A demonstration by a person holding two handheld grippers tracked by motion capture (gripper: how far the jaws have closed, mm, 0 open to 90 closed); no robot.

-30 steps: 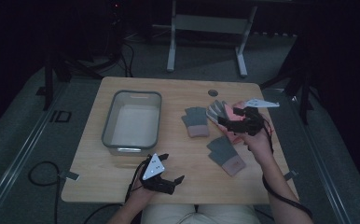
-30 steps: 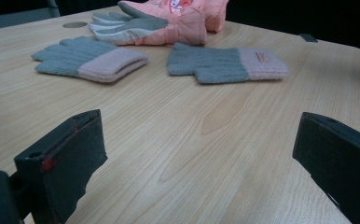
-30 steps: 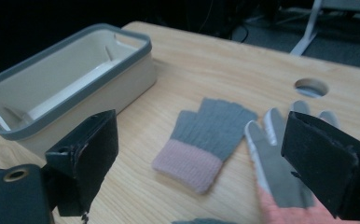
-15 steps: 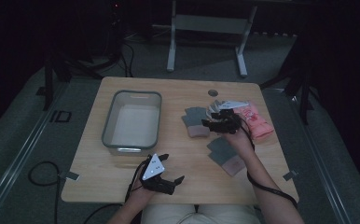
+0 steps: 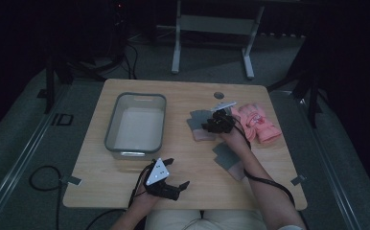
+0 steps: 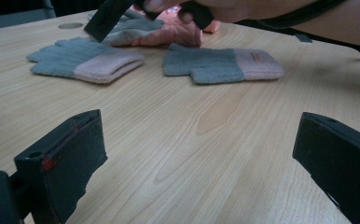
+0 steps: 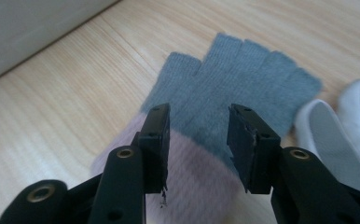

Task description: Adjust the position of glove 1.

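Right gripper sits over the far grey glove, mid-table, just right of the grey bin. Right gripper view: jaws straddle the line where that glove's grey knit meets its pink cuff, a gap showing between them, pads not seen pressing cloth, nothing clamped. The jaws have just been closing, with the glove under the gap. That view also catches a white-lined glove edge at its right, which the high view shows as the pink gloves, just right of the gripper.

Left gripper rests at the near table edge, jaws wide apart and empty; left gripper view shows bare wood between them. It looks low across the wooden table and gives both grey gloves flat: far one at left, near grey glove at right, apart from each other. The right hand and one black jaw hang over the far one. In the high view the near grey glove is partly under the right forearm.

Count: two grey gloves with pink cuffs, pink gloves in one heap (number unclear), one bin, two grippers, one round hole in the tabletop.
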